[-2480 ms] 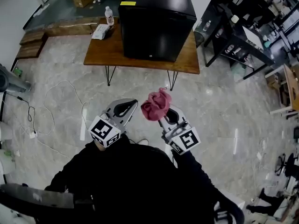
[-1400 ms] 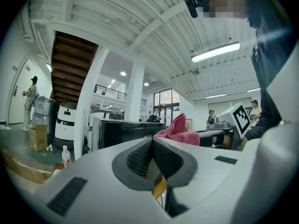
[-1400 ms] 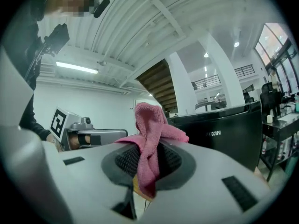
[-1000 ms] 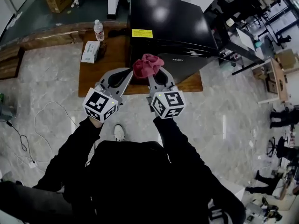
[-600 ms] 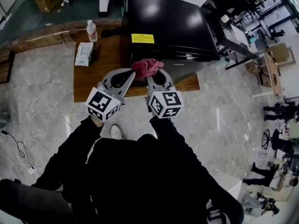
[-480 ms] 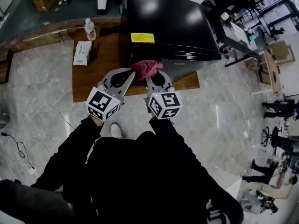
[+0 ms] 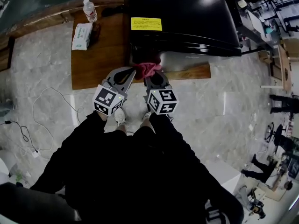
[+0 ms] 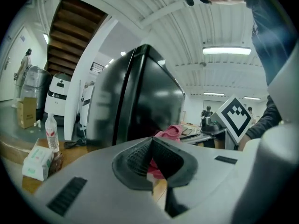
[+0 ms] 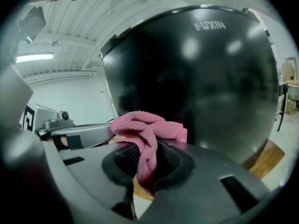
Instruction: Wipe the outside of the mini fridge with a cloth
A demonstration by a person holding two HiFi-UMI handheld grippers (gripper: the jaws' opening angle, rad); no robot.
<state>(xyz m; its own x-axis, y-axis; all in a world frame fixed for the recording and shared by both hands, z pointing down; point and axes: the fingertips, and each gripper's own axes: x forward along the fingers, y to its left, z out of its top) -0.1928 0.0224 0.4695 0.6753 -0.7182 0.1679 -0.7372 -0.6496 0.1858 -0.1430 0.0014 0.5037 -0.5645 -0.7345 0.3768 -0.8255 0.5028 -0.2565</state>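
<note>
Jaws: right gripper [image 7: 151,76] clenched on pink cloth [image 7: 146,69]; left gripper [image 7: 130,72] closed, empty | Position: cloth at mini fridge [image 7: 182,13] lower door face, by desk [image 7: 100,55] front edge | Progress: judged at outset; door, top and sides all outstanding.

Head cam looks steeply down from above: mini fridge [image 7: 182,17] top, tabletop [image 7: 100,55], left gripper [image 7: 132,72] + right gripper [image 7: 150,74] all in frame. Left gripper cam sits low by the tabletop's near edge, angled up, fridge v close. Right gripper cam's nearly against the fridge door. All 3 share fridge + cloth [image 7: 147,68].
</note>
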